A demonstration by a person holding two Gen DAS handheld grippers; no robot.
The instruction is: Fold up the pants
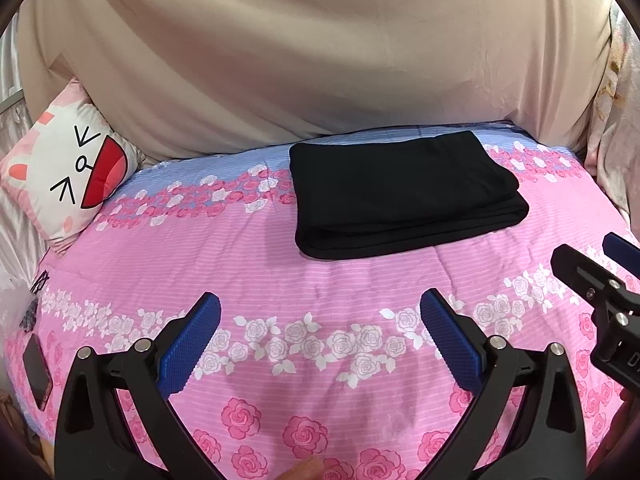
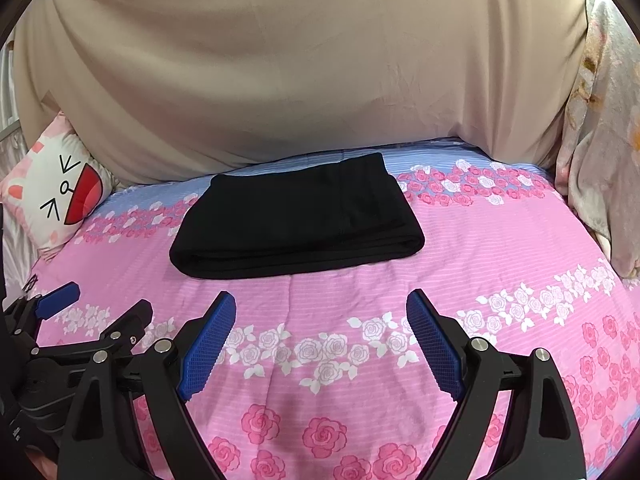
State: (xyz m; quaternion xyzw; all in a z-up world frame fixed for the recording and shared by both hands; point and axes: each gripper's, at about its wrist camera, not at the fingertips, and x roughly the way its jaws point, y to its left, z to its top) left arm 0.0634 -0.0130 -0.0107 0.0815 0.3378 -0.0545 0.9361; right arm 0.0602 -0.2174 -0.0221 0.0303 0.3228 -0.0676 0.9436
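Black pants (image 1: 404,196) (image 2: 296,220) lie folded into a flat rectangle on the pink rose-patterned bedspread (image 1: 280,276) (image 2: 500,248), towards its far side. My left gripper (image 1: 320,308) hovers over the bedspread short of the pants, open, with nothing between its blue pads. My right gripper (image 2: 320,306) is likewise open and empty, a little nearer than the pants. In the left wrist view the right gripper (image 1: 592,258) shows at the right edge; in the right wrist view the left gripper (image 2: 106,300) shows at the lower left.
A cartoon-face pillow (image 1: 72,176) (image 2: 60,196) leans at the far left. A large beige cloth (image 1: 320,48) (image 2: 304,64) covers the back. A floral blanket (image 2: 600,140) hangs at the right. A dark phone (image 1: 36,372) lies at the bed's left edge.
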